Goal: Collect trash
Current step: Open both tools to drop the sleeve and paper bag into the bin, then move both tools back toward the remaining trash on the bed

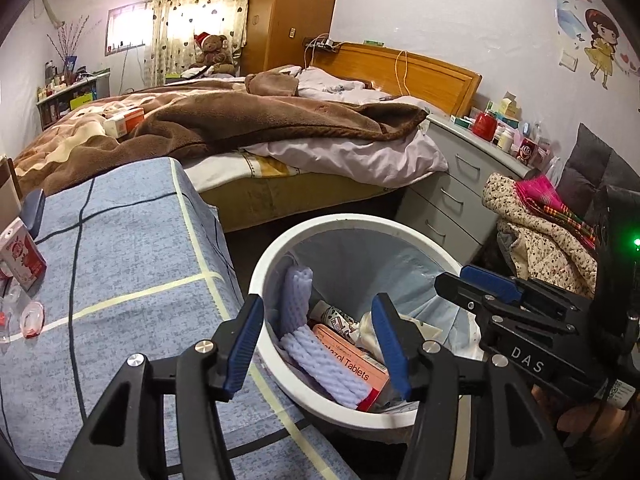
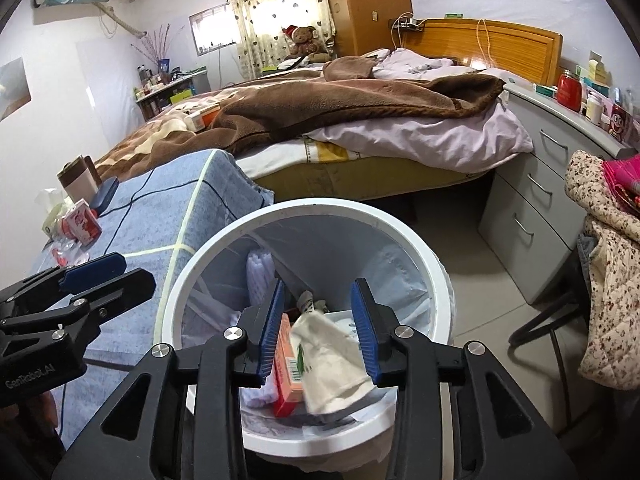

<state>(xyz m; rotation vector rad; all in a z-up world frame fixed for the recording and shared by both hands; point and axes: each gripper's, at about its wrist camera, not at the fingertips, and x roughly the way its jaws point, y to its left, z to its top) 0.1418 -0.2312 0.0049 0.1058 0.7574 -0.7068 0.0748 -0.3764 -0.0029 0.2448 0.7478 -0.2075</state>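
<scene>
A white bin point(image 1: 360, 224) with a pale blue liner stands on the floor beside the table. Inside lie a lilac foam net point(image 1: 296, 296), an orange tablet box point(image 1: 352, 364) and crumpled white paper point(image 1: 366, 328). My left gripper point(image 1: 318, 304) hangs open over the bin's near rim with nothing between its blue pads. My right gripper point(image 2: 319, 284) is open above the bin point(image 2: 320, 204) too. A blurred white paper point(image 2: 332, 360) sits loose just below its pads, beside the tablet box point(image 2: 288, 364). Each gripper shows in the other's view: right point(image 1: 452, 276), left point(image 2: 138, 268).
A table with a blue checked cloth point(image 1: 120, 260) holds a red-and-white carton point(image 1: 20, 256) and clear plastic wrappers point(image 1: 32, 314) at its left end. Behind are a bed point(image 1: 260, 128), grey drawers point(image 1: 448, 200) and a chair piled with clothes point(image 1: 540, 232).
</scene>
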